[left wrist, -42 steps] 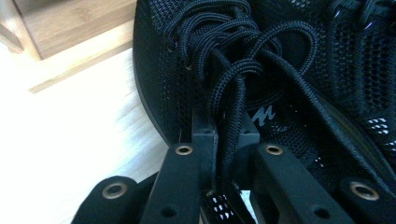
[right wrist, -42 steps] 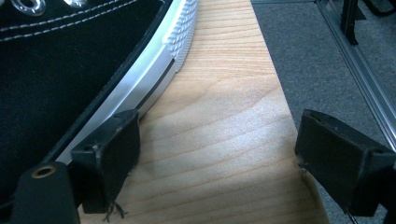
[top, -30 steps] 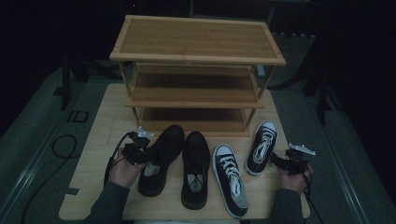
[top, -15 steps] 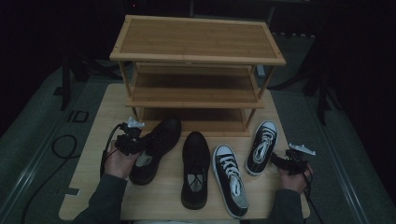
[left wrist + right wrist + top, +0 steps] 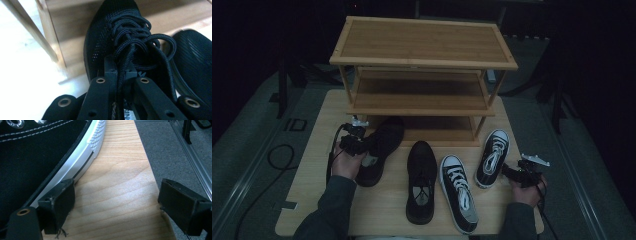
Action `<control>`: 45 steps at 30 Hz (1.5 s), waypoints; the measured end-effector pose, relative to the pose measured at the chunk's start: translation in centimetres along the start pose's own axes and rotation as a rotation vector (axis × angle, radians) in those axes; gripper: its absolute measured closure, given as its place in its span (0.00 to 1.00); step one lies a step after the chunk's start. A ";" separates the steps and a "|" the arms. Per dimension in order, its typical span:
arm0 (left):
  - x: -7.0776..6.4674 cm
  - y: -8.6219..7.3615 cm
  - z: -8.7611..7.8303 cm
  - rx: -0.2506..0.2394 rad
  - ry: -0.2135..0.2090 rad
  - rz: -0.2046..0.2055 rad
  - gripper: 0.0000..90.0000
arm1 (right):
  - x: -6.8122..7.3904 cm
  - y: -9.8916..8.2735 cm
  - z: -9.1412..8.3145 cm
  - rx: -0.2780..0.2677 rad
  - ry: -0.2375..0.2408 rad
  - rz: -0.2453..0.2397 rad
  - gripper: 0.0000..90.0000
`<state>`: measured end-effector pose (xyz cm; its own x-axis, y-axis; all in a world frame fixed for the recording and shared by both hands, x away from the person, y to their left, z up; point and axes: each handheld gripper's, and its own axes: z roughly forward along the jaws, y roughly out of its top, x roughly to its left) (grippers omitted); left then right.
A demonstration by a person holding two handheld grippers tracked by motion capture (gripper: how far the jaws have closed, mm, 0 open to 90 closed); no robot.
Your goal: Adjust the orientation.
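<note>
The black mesh lace-up shoe point(image 5: 110, 45) lies lengthwise, straight ahead of the left gripper point(image 5: 120, 71). Its toe points away from the jaws, under the wooden 3-shelf rack point(image 5: 422, 65). The jaws are pinched tight on its tongue and laces. The right gripper point(image 5: 115, 205) rests wide open on the table point(image 5: 120, 185). 1 jaw touches the black canvas sneaker's point(image 5: 37, 152) white sole.

Left gripper point(image 5: 362, 145) carried black mesh shoe point(image 5: 382, 147) toward rack point(image 5: 424, 62)
</note>
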<state>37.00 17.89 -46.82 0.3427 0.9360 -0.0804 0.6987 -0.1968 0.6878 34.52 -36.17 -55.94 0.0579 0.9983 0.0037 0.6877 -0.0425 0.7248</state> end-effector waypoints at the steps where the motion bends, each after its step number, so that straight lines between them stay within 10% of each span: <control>1: 0.1 0.2 0.3 -0.009 0.004 -0.013 0.96 | 0.0 0.0 0.0 0.000 0.000 0.000 0.16; 18: -0.5 1.6 2.9 -0.052 0.135 -0.126 0.95 | 0.0 0.0 0.0 0.000 0.000 0.000 0.16; 26: -0.2 1.6 2.6 -0.050 0.102 -0.084 0.70 | 0.0 0.0 0.0 0.000 0.000 0.000 0.16; 45: -1.0 0.9 -3.1 -0.113 0.002 0.027 0.69 | 0.0 0.0 0.0 0.000 0.000 0.001 0.16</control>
<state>35.35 17.68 -43.92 0.3585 0.9316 -0.0594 0.6141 -0.1874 0.7667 34.52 -36.16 -55.94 0.0584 0.9983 0.0039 0.6876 -0.0431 0.7248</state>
